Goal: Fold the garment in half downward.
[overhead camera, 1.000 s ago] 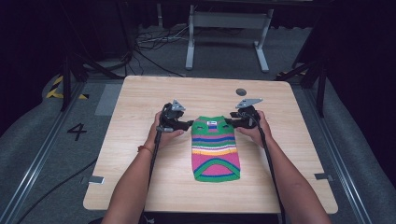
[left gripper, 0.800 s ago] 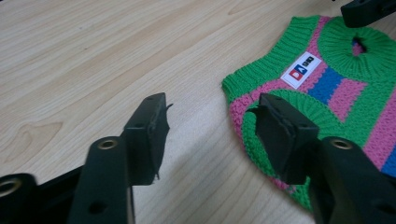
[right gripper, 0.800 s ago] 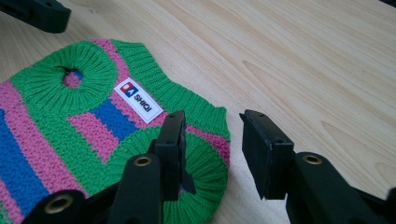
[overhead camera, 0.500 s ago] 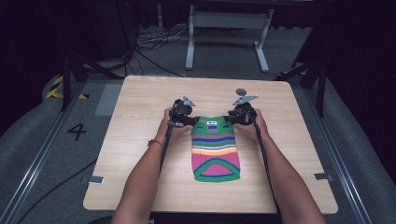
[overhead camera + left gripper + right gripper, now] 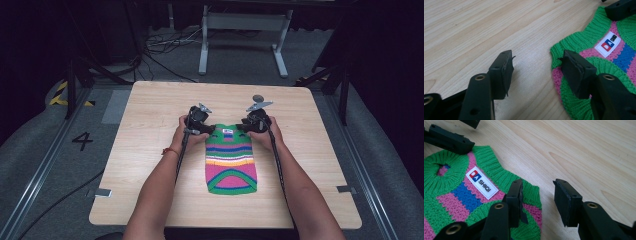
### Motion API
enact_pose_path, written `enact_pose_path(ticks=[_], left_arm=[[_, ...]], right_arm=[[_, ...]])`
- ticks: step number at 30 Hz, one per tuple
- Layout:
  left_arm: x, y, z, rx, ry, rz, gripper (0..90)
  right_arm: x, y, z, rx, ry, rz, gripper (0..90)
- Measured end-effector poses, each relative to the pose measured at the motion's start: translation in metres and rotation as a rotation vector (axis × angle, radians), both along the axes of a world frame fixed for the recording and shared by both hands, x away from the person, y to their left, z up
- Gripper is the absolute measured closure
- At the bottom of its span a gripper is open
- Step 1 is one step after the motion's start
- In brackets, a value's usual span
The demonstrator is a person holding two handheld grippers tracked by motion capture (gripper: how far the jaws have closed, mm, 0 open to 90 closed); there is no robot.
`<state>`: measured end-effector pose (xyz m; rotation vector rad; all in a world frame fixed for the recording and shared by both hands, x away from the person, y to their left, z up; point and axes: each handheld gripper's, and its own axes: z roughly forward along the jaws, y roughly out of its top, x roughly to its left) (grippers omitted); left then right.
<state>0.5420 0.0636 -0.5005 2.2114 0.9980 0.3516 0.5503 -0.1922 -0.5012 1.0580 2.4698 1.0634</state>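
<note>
A small knitted sweater point(image 5: 230, 161), striped green, pink, blue and yellow, lies flat on the wooden table point(image 5: 150, 115) with its neck end away from the person. A white label point(image 5: 481, 182) sits below the collar. My left gripper point(image 5: 209, 130) stands open at the sweater's left shoulder corner; in the left gripper view point(image 5: 536, 68) one jaw hangs over the green and pink edge point(image 5: 574, 45) and the other over bare wood. My right gripper point(image 5: 243, 128) is open at the right shoulder; in the right gripper view point(image 5: 539, 195) one jaw overlaps the knit point(image 5: 456, 195).
A small dark round object point(image 5: 258, 98) lies on the table just beyond the right gripper. Bare wood surrounds the sweater on all sides. Behind the table stand a grey metal frame point(image 5: 240, 22) and floor cables point(image 5: 160, 45).
Both hands have shifted slightly forward and inward to the sweater's shoulder corners, the left one more. The sweater has not moved.
</note>
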Motion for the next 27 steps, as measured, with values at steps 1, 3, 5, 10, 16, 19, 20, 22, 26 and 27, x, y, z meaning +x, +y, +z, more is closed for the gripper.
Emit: enact_pose_path(ticks=[1, 3, 5, 10, 16, 19, 20, 22, 26, 27], left_arm=[[0.001, 0.001, -0.001, -0.004, 0.0, 0.004, 39.9], [0.002, 0.003, -0.001, -0.007, 0.004, -0.002, 38.3], [0.002, 0.003, 0.0, 0.005, 0.002, -0.004, 37.8], [0.002, -0.001, 0.002, 0.023, 0.005, -0.04, 45.3], [0.001, -0.004, 0.003, -0.001, 0.03, -0.107, 69.3], [0.0, -0.005, 0.003, -0.012, 0.042, -0.141, 82.5], [0.001, -0.005, 0.003, -0.007, 0.034, -0.145, 83.9], [0.001, -0.006, 0.004, 0.002, 0.025, -0.146, 85.6], [0.0, -0.007, 0.006, 0.016, 0.013, -0.155, 87.2], [0.0, -0.008, 0.007, 0.022, 0.002, -0.154, 87.3]], right_arm=[[0.0, 0.0, 0.0, 0.003, 0.001, 0.001, 59.2], [0.0, -0.001, -0.002, 0.014, 0.018, 0.001, 59.0], [-0.001, -0.002, -0.001, 0.001, 0.02, 0.005, 59.2], [-0.004, -0.002, -0.001, 0.019, 0.037, 0.018, 72.1], [-0.006, 0.001, 0.0, 0.015, 0.04, 0.039, 81.2], [-0.006, 0.001, 0.0, 0.017, 0.039, 0.038, 83.0], [-0.007, 0.001, 0.0, 0.015, 0.038, 0.037, 83.4], [-0.007, 0.001, 0.0, 0.018, 0.037, 0.034, 83.9], [-0.008, -0.001, 0.003, 0.026, 0.022, 0.033, 84.7], [-0.008, -0.002, 0.005, 0.034, 0.016, 0.033, 84.7]])
